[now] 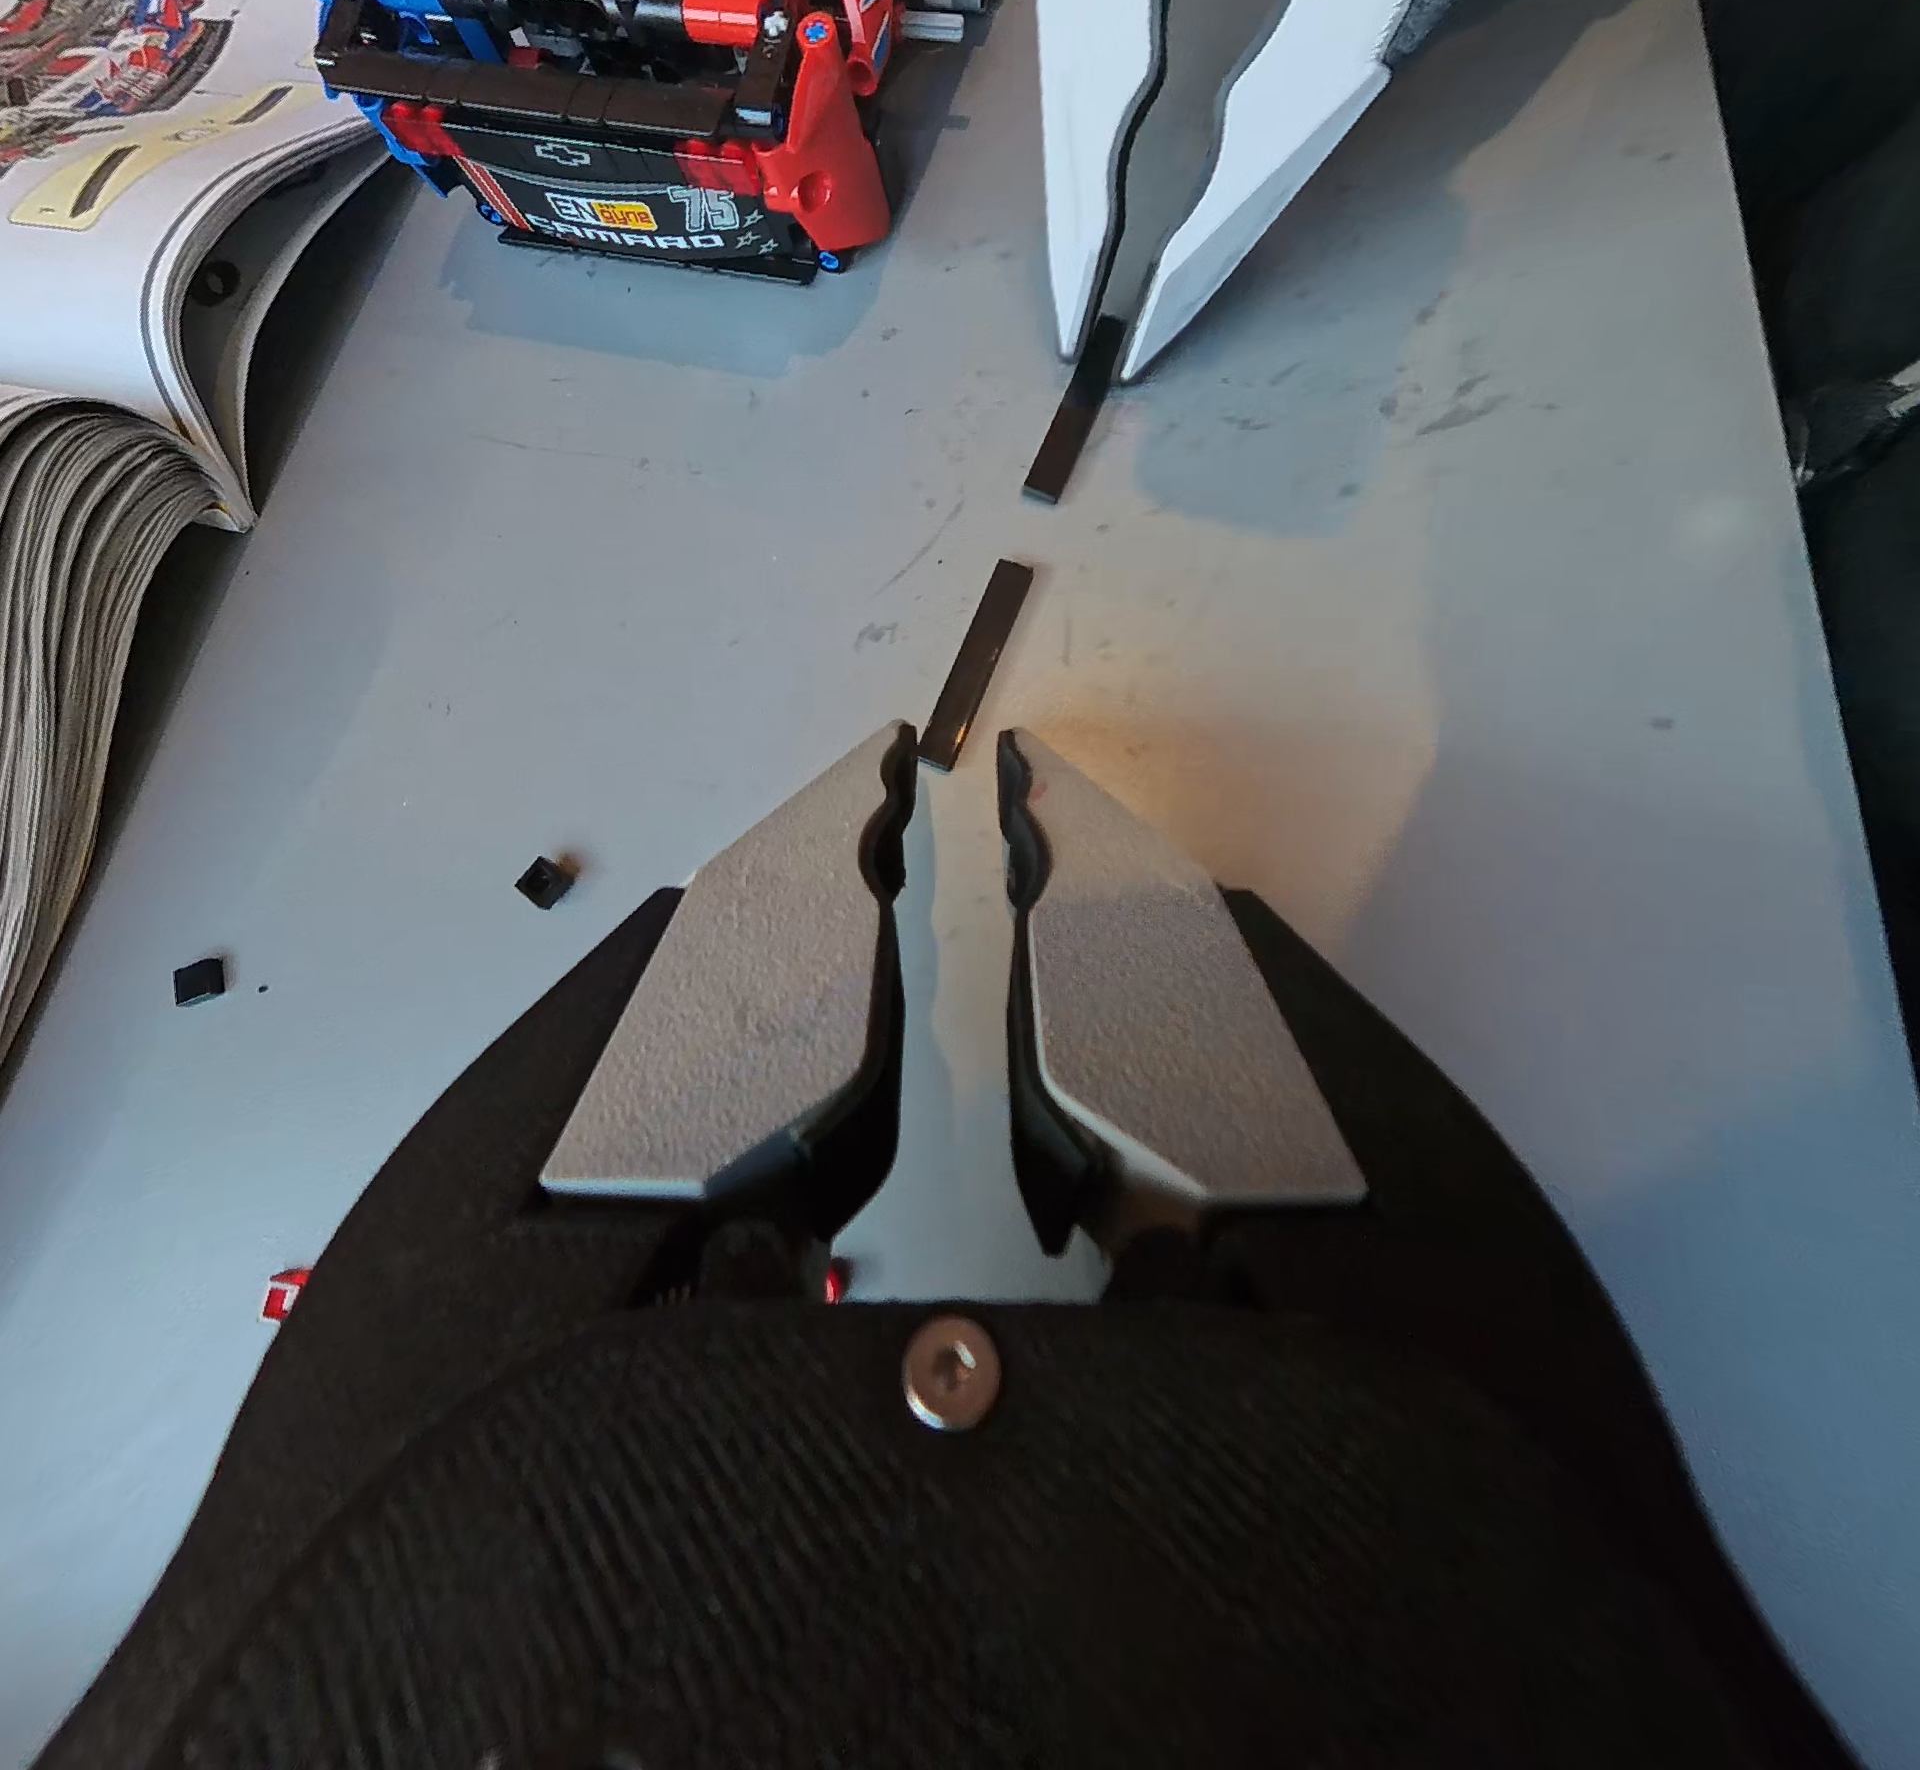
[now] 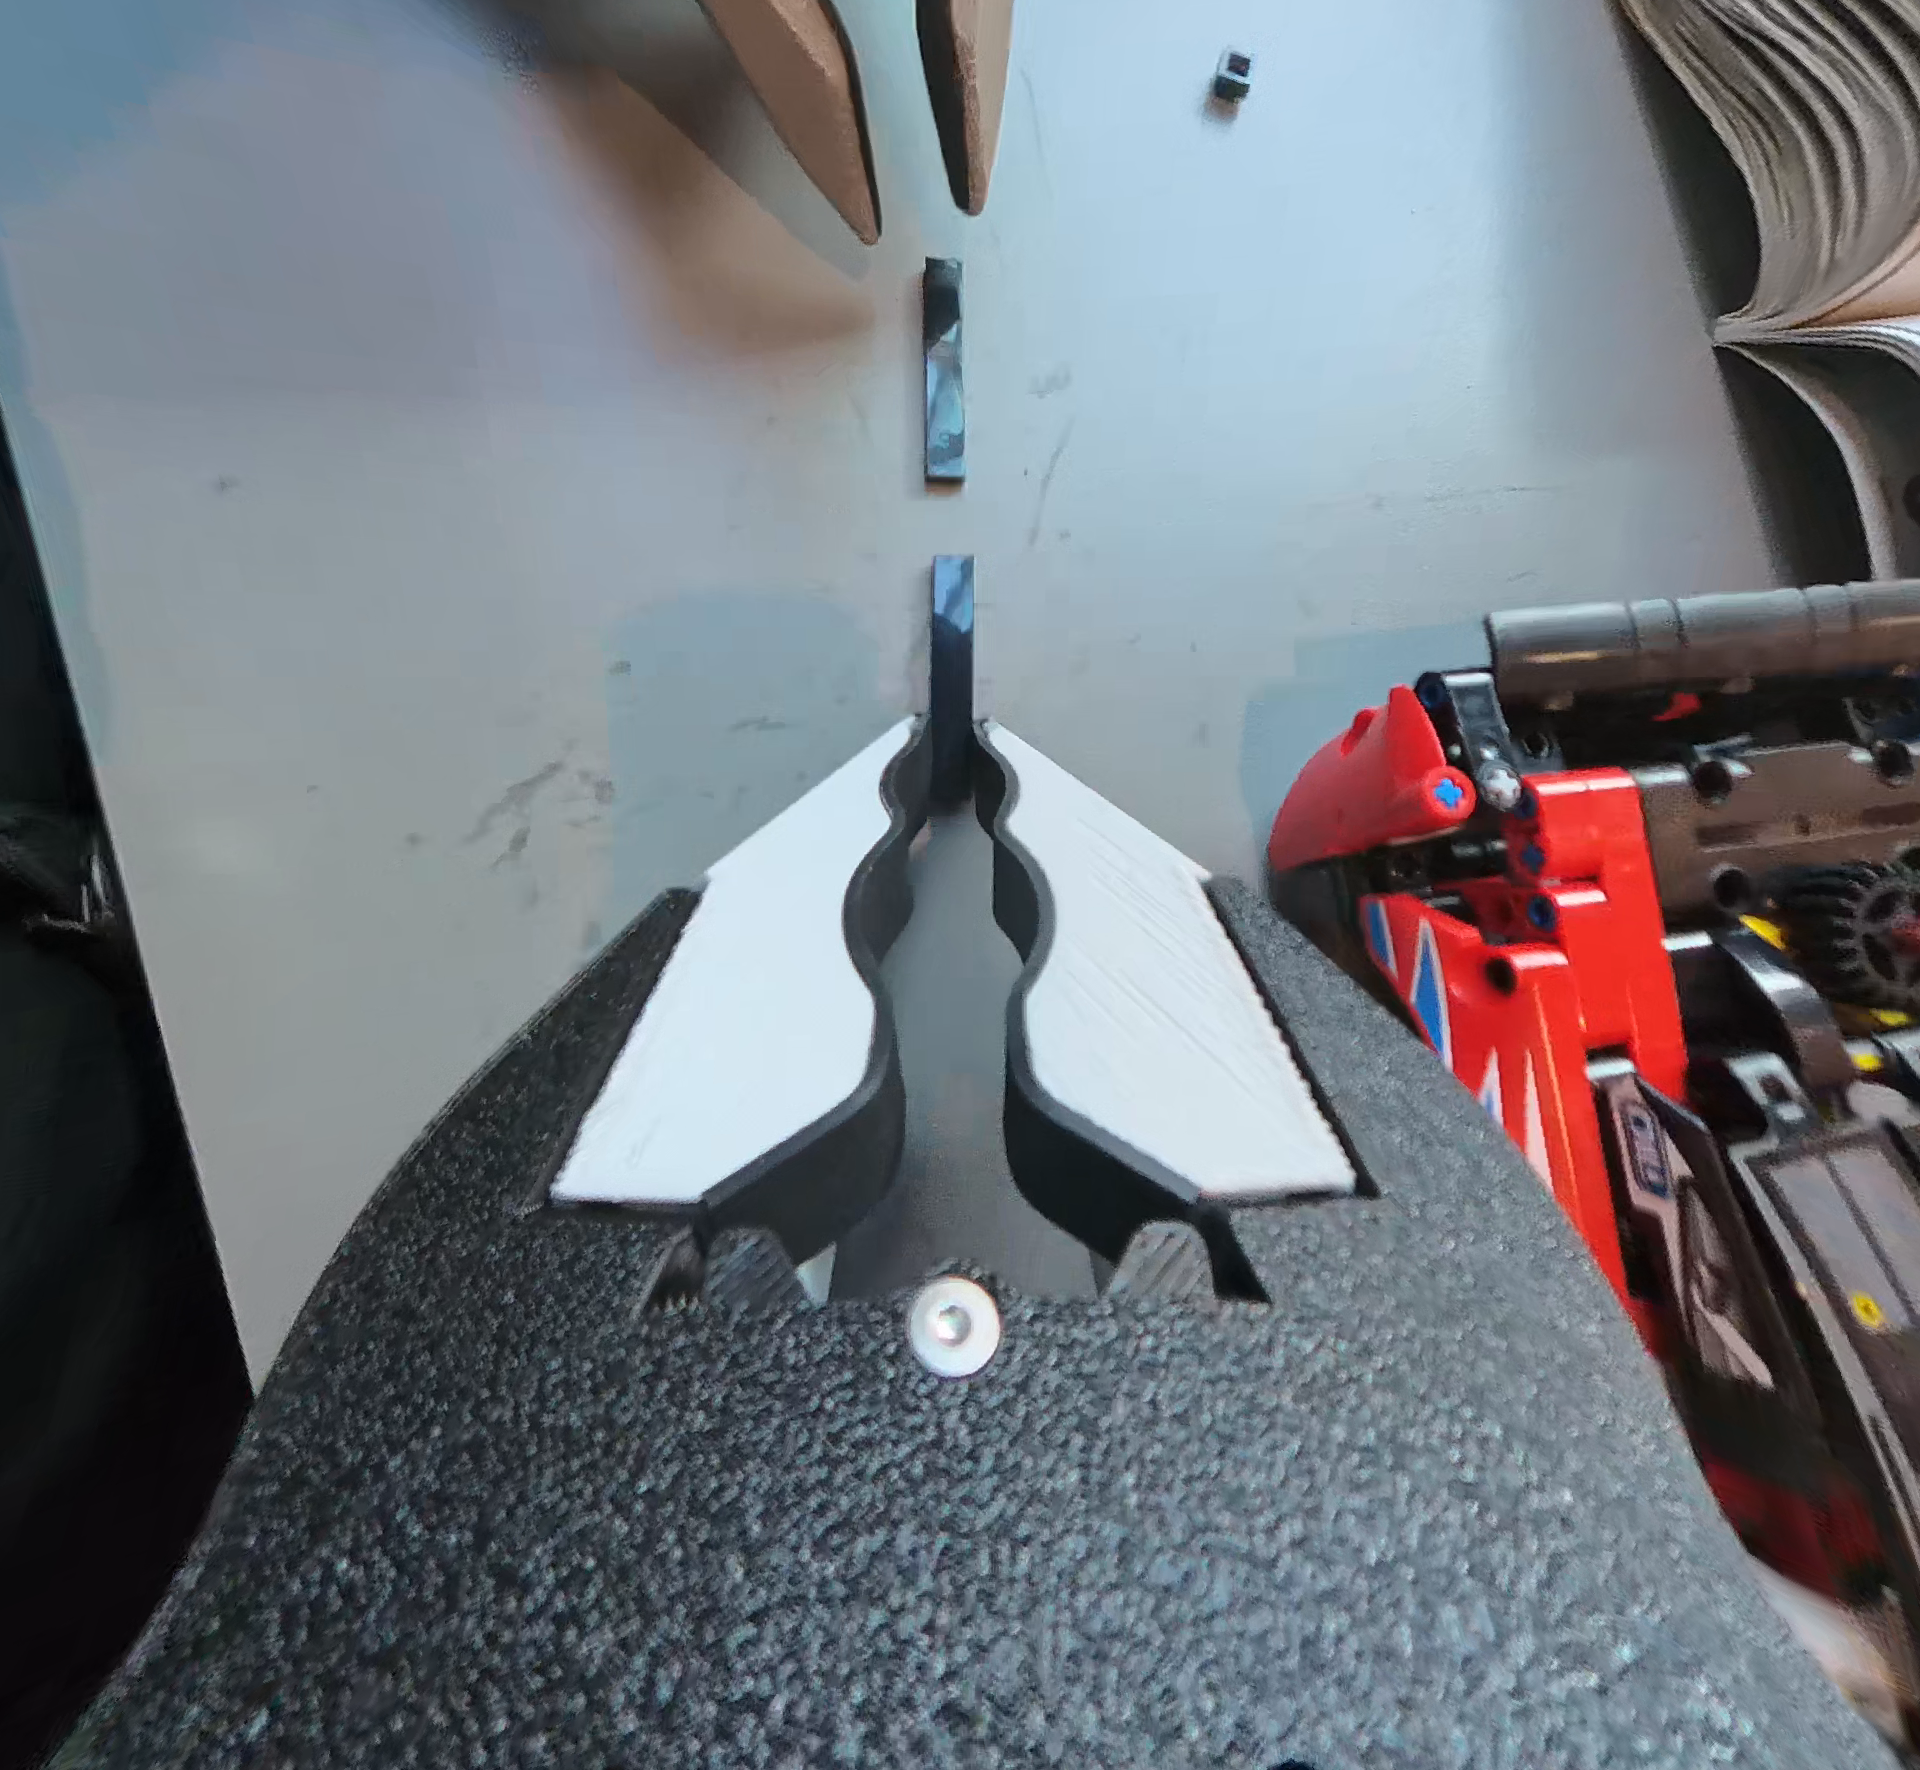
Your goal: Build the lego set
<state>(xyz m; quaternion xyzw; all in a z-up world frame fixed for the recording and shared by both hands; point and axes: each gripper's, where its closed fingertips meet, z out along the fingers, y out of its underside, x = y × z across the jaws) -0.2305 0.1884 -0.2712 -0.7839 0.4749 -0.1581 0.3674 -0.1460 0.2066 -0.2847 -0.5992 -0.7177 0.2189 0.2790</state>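
Note:
Two long flat black tiles lie end to end on the grey table (image 1: pixel 623 577). My left gripper (image 1: pixel 956 741) is open, and its tips flank the near end of one tile (image 1: pixel 979 660) without gripping it. My right gripper (image 2: pixel 951 725) has white fingers and is shut on the end of the other tile (image 2: pixel 953 650), low at the table. In the left wrist view the right gripper (image 1: pixel 1103 359) holds this tile (image 1: pixel 1070 432) opposite me. In the right wrist view the left gripper (image 2: pixel 925 219) points at the loose tile (image 2: pixel 943 370). The red, blue and black Lego car (image 1: pixel 644 58) stands beyond.
The open instruction booklet (image 1: pixel 114 193) lies left of the car, also in the right wrist view (image 2: pixel 1787 110). Two small black pieces (image 1: pixel 548 879) (image 1: pixel 200 980) lie on the table to my left. The car (image 2: pixel 1579 941) is close beside the right gripper. The table edge (image 1: pixel 1766 473) runs along the right.

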